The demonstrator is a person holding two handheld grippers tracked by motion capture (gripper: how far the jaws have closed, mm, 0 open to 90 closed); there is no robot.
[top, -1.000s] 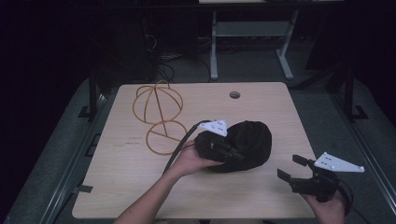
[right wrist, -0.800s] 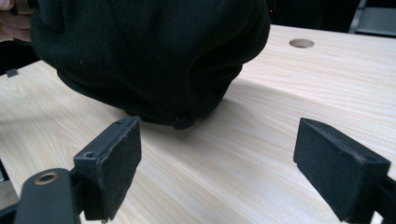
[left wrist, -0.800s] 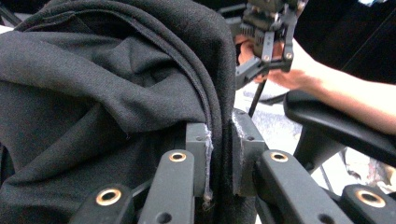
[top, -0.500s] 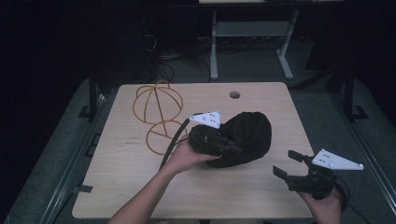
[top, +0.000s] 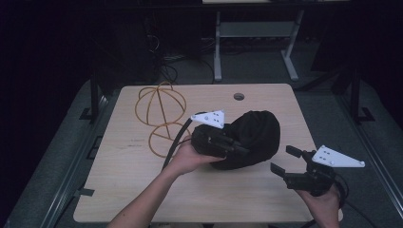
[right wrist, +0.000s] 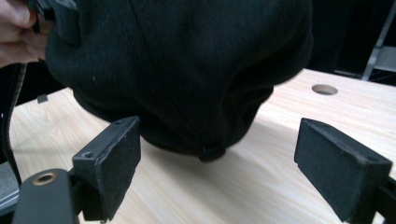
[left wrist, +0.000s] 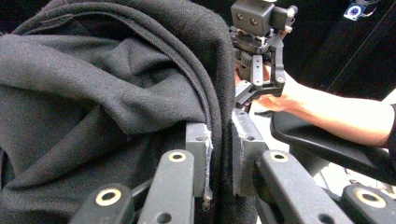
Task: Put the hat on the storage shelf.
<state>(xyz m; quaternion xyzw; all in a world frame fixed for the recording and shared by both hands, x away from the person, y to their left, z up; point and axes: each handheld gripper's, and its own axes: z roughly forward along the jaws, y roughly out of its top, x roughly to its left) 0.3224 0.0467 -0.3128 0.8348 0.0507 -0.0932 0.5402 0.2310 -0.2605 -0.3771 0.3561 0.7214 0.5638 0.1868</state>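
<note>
A black cloth hat (top: pixel 256 135) is held up over the middle of the wooden table (top: pixel 142 190). My left gripper (top: pixel 241 150) is shut on its rim, and in the left gripper view the folded black cloth (left wrist: pixel 93 93) is pinched between the jaws of the left gripper (left wrist: pixel 219 135). My right gripper (top: pixel 281 160) stands open near the table's front right, aimed at the hat with nothing between its pads. In the right gripper view the hat (right wrist: pixel 187 65) hangs just over the tabletop, beyond the wide gap of the right gripper (right wrist: pixel 224 144).
A tan wire frame of hoops (top: pixel 159 111) stands at the table's back left. A round hole (top: pixel 239 96) sits near the far edge. Metal desk legs (top: pixel 217 47) stand on the dark floor behind the table.
The left gripper has drawn the hat slightly left and away from the person. The right gripper has edged forward a little, still open.
</note>
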